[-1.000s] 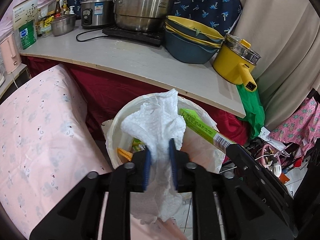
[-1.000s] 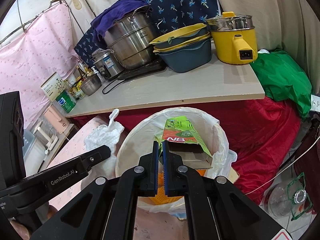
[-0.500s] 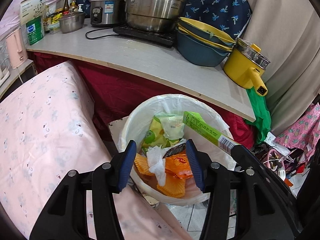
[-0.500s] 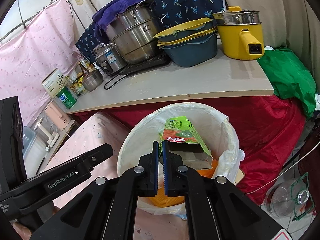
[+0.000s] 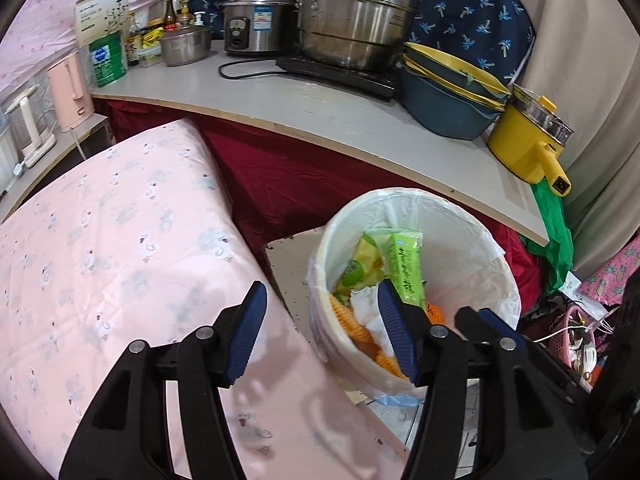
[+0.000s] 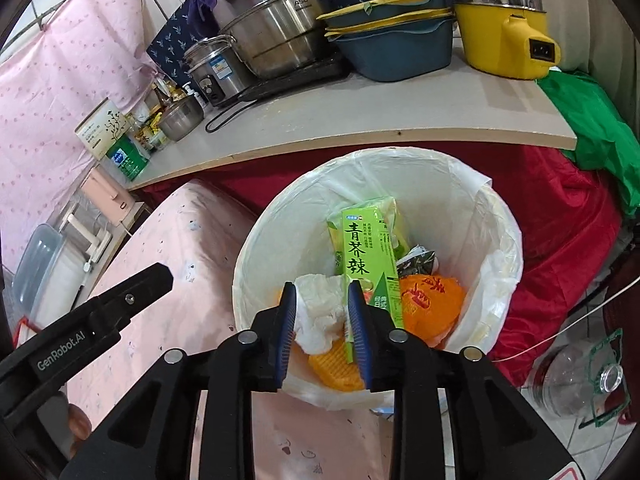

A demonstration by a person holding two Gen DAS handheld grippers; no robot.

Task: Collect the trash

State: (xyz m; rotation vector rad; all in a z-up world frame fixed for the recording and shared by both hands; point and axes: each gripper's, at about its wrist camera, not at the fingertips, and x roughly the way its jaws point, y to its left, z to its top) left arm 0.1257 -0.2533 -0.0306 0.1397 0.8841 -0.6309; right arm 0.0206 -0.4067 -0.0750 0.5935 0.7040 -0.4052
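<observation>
both tongs opening, empty: left gripper [image 5: 324, 332], right gripper [image 6: 322, 332] over bin [image 6: 496, 216]; green carton [image 6: 366, 256] inside. best lift clear before swinging away.

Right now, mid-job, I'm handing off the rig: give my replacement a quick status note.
Left gripper: jaws opening, empty, beside the bin's rim.
Right gripper: jaws opening over the bin; green box just beyond its fingertips, not pinched.
White-lined trash bin holds the tissue, the green box and orange wrappers.
Done: tissue and box are in the bin.
Left: no other trash in view; look around.
</observation>
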